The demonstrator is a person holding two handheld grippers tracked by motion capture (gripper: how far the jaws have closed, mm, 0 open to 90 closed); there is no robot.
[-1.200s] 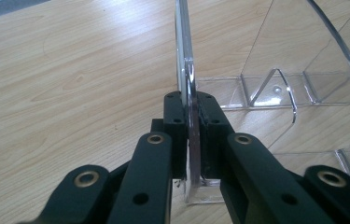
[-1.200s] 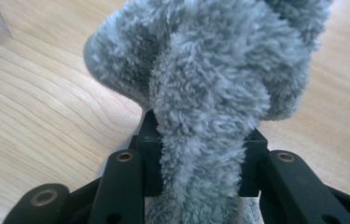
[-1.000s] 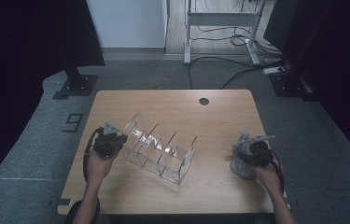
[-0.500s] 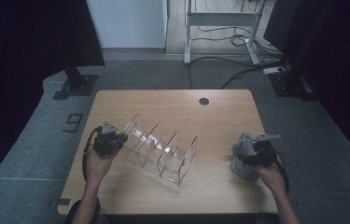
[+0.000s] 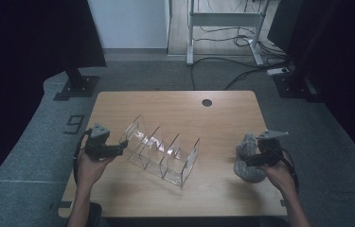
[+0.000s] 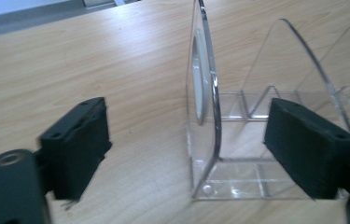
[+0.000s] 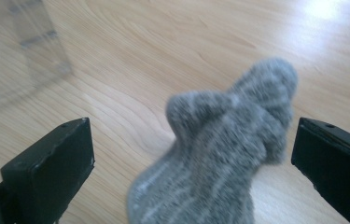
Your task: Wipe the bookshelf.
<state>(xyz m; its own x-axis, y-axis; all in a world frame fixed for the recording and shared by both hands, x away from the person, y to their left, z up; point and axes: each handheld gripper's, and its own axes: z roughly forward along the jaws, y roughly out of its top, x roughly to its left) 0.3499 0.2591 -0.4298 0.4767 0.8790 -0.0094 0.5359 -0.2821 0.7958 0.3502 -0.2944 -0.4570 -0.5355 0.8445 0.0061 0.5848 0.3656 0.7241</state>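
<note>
Left gripper (image 6: 186, 154) just opened, astride end wall of clear acrylic organizer (image 6: 256, 140); right gripper (image 7: 191, 154) just opened, unclamped around grey sock (image 7: 219, 154) on wooden table (image 5: 175, 101).

Clear plastic, fuzzy knit, pale wood

The divided organizer (image 5: 161, 152) is glossy, transparent acrylic; right of it, the grey sock (image 7: 219, 154) is soft, fuzzy knitted cloth. Beneath the organizer, the desk (image 5: 175, 101) shows smooth, light wood grain with slight sheen.

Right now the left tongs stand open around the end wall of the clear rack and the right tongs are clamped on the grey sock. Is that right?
Not quite: the right tongs stand open, pads clear of the grey sock, as the right gripper view shows. The left tongs do stand open around the clear rack.
</note>
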